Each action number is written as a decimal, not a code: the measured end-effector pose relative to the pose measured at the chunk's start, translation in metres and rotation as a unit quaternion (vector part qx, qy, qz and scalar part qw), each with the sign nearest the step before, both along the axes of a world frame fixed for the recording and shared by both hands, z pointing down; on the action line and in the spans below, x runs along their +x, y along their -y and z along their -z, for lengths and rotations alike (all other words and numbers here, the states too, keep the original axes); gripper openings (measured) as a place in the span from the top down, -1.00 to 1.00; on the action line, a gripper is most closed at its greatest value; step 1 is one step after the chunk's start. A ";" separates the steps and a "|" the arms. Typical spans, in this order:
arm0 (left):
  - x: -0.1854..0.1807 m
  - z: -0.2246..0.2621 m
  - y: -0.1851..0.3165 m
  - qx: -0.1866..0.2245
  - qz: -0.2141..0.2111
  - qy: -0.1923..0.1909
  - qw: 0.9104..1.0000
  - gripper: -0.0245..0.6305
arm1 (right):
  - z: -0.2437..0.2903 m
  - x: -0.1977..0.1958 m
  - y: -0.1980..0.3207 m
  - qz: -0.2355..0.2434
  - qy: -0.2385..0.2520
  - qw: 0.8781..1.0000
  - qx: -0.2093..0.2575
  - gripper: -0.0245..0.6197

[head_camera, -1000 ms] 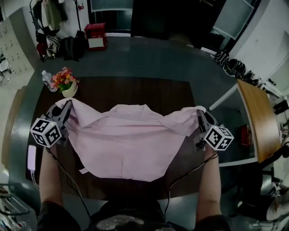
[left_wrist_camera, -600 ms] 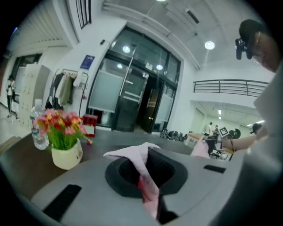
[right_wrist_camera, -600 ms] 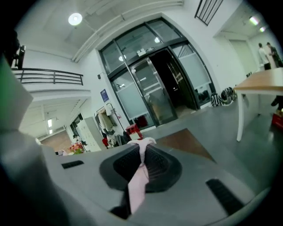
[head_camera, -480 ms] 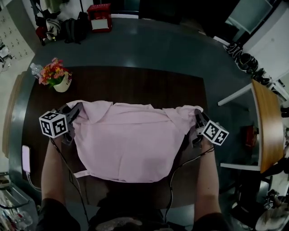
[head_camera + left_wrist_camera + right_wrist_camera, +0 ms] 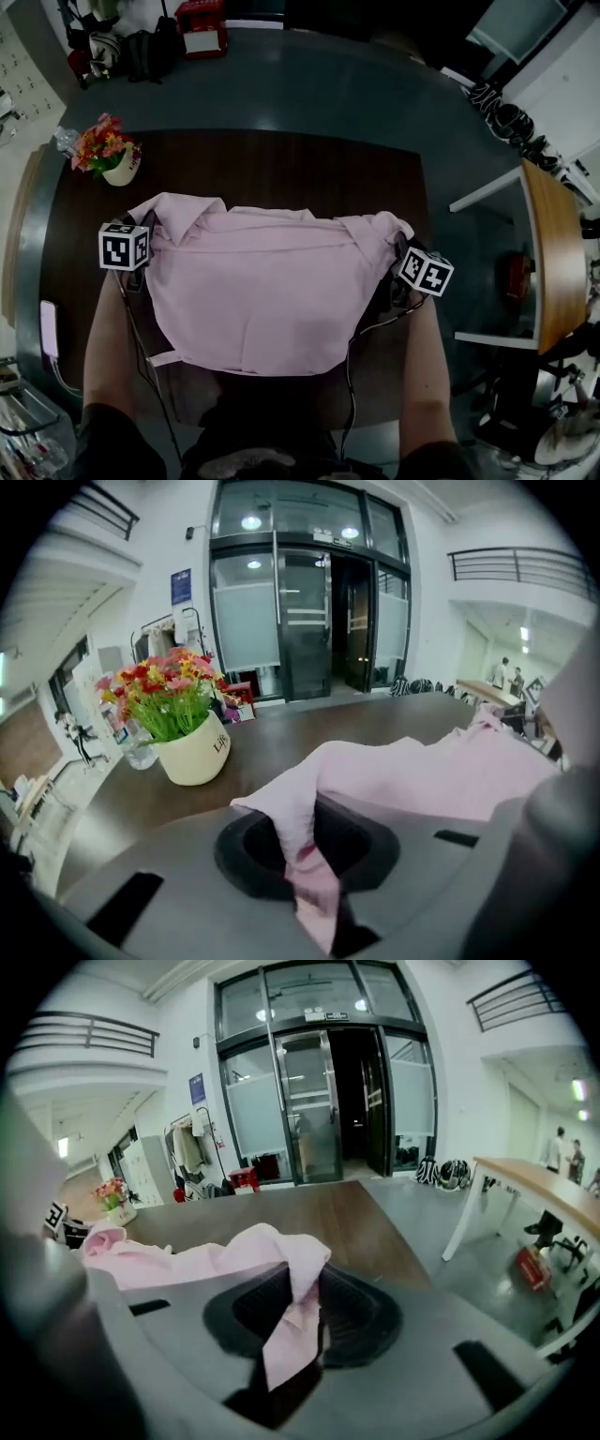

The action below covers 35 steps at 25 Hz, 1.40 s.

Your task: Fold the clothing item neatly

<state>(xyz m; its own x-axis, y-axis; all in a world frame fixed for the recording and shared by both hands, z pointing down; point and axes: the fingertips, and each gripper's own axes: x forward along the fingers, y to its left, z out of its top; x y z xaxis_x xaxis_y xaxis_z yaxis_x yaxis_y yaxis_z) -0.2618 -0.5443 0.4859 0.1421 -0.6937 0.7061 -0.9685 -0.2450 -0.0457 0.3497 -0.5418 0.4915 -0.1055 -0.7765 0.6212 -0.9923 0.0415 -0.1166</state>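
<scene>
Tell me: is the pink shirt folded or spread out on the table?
Spread out: the pink shirt lies wide across the table, rounded hem toward the near edge, body not doubled over.

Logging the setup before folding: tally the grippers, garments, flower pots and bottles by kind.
Pink shirt: 1
Grippers: 2 (left gripper; right gripper, jaws just been opening with the shirt between them)
Flower pot: 1
Water bottle: 1
Total: 5
</scene>
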 end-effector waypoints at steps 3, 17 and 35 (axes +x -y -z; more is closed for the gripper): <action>0.000 -0.002 -0.004 -0.004 -0.009 0.014 1.000 0.61 | 0.005 0.008 -0.009 -0.023 -0.020 1.000 0.000 0.55; 0.054 0.035 -0.126 0.021 -0.023 -0.138 0.990 0.47 | 0.110 -0.095 -0.138 -0.018 0.002 0.985 0.174 0.68; 0.155 0.122 -0.314 0.107 -0.201 -0.277 0.933 0.89 | 0.157 -0.246 -0.344 0.053 0.008 0.969 0.242 0.95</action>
